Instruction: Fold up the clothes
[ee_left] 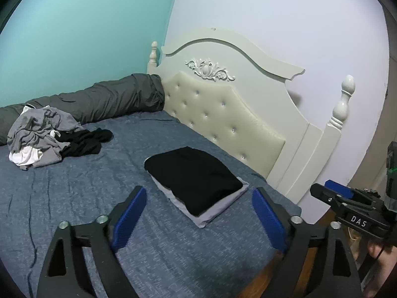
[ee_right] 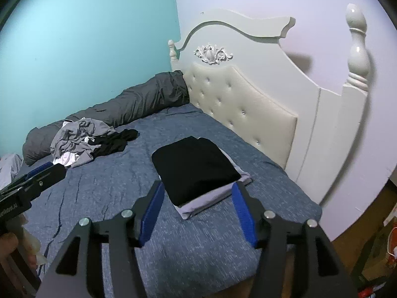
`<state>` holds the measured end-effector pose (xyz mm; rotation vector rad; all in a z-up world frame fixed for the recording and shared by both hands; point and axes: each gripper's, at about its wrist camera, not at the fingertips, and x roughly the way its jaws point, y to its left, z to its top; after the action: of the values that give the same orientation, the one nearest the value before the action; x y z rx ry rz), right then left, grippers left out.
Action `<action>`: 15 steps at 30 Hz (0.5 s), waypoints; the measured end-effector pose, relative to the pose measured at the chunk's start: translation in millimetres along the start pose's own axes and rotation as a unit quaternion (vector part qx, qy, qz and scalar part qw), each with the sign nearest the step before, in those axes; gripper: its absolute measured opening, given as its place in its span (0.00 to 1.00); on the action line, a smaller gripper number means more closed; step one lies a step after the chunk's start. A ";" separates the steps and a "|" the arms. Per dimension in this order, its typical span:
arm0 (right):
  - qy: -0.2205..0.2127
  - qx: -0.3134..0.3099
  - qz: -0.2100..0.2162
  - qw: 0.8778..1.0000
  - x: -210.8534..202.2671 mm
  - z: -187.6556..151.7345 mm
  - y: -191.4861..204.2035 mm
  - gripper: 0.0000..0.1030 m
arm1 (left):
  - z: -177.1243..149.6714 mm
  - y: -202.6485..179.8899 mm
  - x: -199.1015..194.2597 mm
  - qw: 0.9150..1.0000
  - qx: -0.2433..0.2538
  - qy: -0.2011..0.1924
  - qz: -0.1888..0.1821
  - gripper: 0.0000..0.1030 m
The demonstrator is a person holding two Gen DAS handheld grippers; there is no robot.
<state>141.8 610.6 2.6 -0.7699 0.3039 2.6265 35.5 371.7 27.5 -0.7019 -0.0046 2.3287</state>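
Black cloth, folded flat, tops my small stack: the folded black garment [ee_left: 193,173] lies on a folded pale grey garment [ee_left: 218,213], both resting on the blue bedspread [ee_left: 74,198] near the cream tufted headboard [ee_left: 218,114]. I hold my left tool [ee_left: 198,221] tilted down toward the stack, just short of its near edge, its blue pads spread wide with nothing between them, apart from the cloth. My right tool [ee_right: 196,211] points down at the same stack from slightly further right; its jaws stand partly apart and empty, the pads flanking the stack's near corner in the view without pressing on it. Each tool shows at the edge of the other's camera, side by side, with part of my hand [ee_left: 382,260] behind the right one. Further off, toward the teal wall, a heap of unfolded clothes [ee_left: 47,136], grey, white and black, sits against a rolled dark grey duvet [ee_left: 104,99].
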 end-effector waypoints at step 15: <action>-0.021 0.025 -0.001 0.999 -38.3 -23.6 6.4 0.92 | -22.3 -0.7 -25.9 1.000 0.015 0.000 -0.002 1.00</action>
<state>179.9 586.0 5.0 -0.6963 0.3562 2.6184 62.7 352.0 21.1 -0.6857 0.0287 2.3202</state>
